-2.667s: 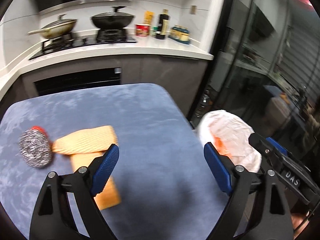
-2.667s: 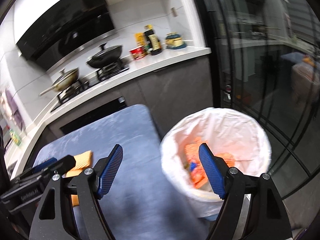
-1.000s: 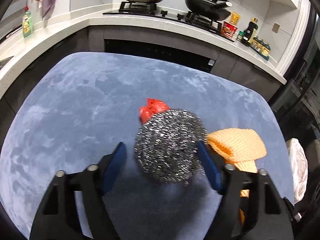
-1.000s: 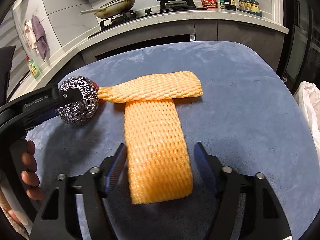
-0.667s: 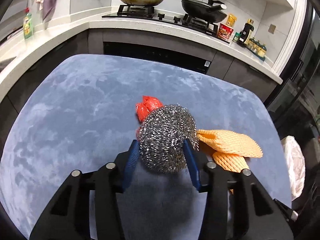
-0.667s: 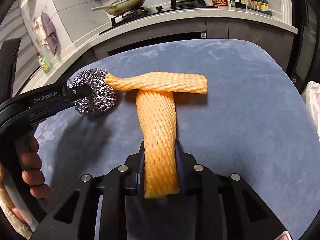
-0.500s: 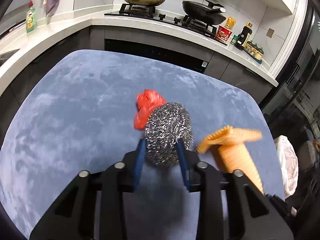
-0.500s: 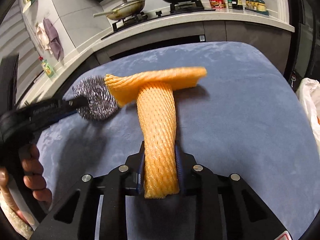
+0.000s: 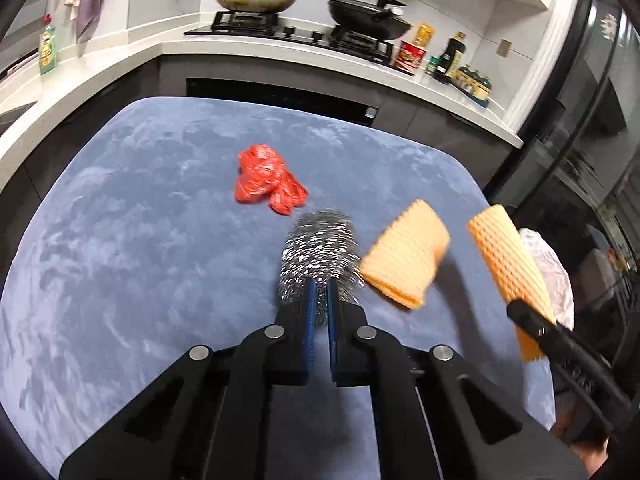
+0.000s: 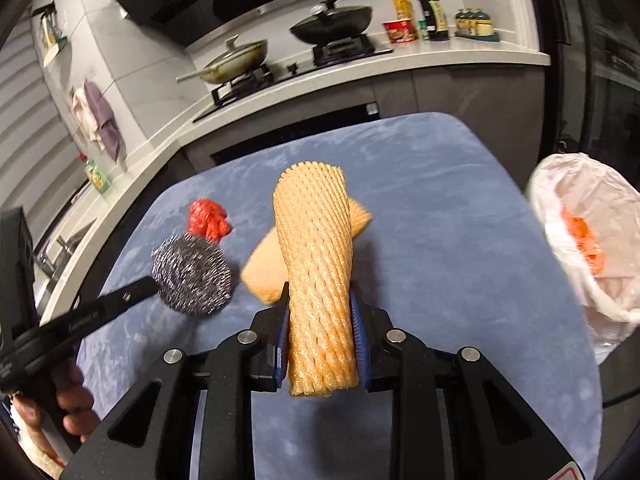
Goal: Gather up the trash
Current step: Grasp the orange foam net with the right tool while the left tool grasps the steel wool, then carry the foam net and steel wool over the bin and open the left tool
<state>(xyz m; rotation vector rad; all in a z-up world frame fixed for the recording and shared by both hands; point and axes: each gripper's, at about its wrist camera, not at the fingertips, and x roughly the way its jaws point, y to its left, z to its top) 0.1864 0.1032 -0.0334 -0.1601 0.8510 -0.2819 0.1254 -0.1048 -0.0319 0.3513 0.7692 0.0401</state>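
Left wrist view, item one: your left gripper (image 9: 319, 300) is clamped on the steel wool ball (image 9: 318, 254), held above the blue table (image 9: 120, 260). Item two: red crumpled wrapper (image 9: 268, 180) lying on the table, beyond the ball. Right wrist view, item three: your right gripper (image 10: 320, 332) pinches the orange foam net (image 10: 316, 272), lifted upright off the cloth. Item four: second foam net (image 10: 268, 268), blurred, behind the first; whether it rests on the table cannot be told. Item five: white-lined trash bin (image 10: 600, 280) beside the table's right edge, orange scraps inside.
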